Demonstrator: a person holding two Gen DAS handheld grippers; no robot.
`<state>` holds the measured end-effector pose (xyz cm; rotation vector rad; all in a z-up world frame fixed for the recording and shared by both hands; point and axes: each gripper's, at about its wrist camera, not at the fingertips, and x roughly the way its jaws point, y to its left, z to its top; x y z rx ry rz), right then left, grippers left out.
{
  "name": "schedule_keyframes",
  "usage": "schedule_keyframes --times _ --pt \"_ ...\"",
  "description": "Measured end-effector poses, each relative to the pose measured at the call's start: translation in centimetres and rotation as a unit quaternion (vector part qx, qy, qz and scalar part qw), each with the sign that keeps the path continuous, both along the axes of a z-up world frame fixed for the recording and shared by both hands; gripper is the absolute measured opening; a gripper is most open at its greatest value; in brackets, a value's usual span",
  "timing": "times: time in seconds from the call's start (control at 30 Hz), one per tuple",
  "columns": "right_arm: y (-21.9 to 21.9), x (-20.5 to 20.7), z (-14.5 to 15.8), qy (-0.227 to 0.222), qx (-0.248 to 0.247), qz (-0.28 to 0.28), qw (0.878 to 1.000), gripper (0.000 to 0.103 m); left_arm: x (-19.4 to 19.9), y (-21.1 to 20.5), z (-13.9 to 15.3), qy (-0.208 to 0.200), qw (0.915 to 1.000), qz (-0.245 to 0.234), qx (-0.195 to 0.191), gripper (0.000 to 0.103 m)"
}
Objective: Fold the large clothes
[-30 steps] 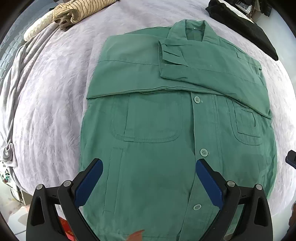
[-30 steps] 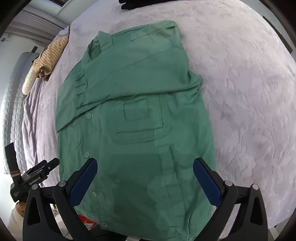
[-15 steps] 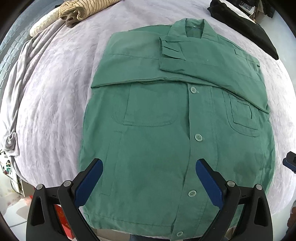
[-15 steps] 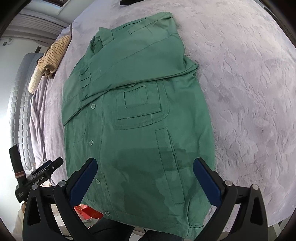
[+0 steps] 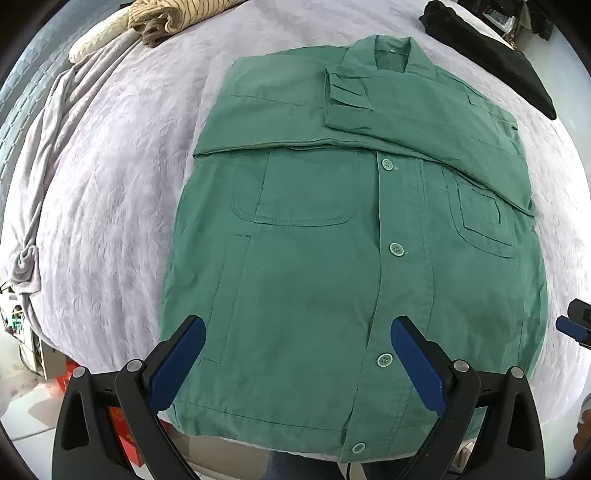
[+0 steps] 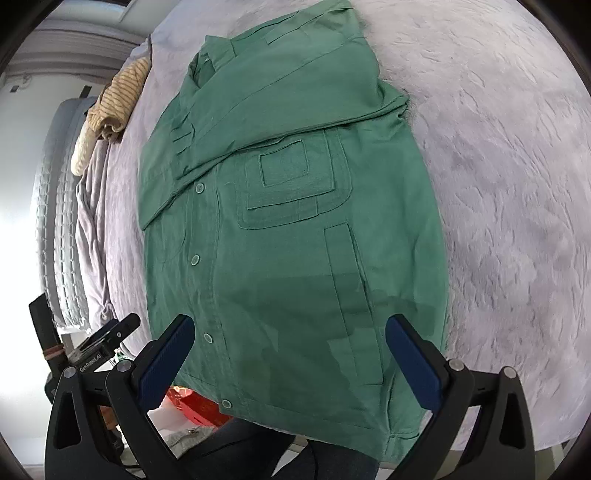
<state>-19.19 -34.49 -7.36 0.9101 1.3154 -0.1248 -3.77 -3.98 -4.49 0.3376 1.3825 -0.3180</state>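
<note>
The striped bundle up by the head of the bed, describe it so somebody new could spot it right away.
Start at the green jacket spread on the lilac bedspread, then look past its collar to the far left corner. The striped bundle lies there, tan with thin dark lines, unlike the plain black garment at the far right.

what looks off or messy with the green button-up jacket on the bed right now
Little stands out. The green button-up jacket lies flat on the pale purple bedspread, sleeves folded across the chest. Only its bottom hem overhangs the bed edge. Both grippers are open above it.
</note>
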Motion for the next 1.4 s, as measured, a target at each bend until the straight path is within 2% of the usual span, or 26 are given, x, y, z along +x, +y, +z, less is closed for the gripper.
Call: schedule_keyframes --times 0.2,0.47,0.93,1.07,1.2,1.33,1.4 --pt "1.6 -1.0 -0.2 0.016 -0.005 -0.03 0.999 0.103 -0.3 1.2 -1.2 0.011 0.9997 -0.021 -0.009 0.101" --pt "5.7 -2.9 -2.2 0.043 0.004 -0.053 0.998 0.103 -1.3 4.7 -3.1 0.021 0.9987 -0.046 -0.006 0.101" --pt "10.8 -5.5 -3.3 0.051 0.008 -0.079 0.996 0.103 -1.9 11.5 -4.9 0.038 0.9985 -0.04 -0.004 0.101" --pt "11.1 -6.0 -3.1 0.048 0.003 -0.087 0.995 0.103 -1.2 13.7 -5.7 0.046 0.9982 -0.038 -0.009 0.101" --pt "10.6 -7.1 -2.8 0.044 -0.003 -0.101 0.994 0.103 -0.7 16.1 -7.0 0.072 0.9968 -0.025 -0.025 0.101" --pt "8.8 -9.1 -2.5 0.046 -0.03 -0.129 0.99 0.103 -0.1 17.9 -8.4 0.081 0.9962 -0.014 -0.029 0.101" --pt "7.6 -10.5 -2.5 0.05 -0.047 -0.154 0.986 0.103 0.2 18.7 -9.2 0.098 0.9941 -0.005 -0.045 0.101"
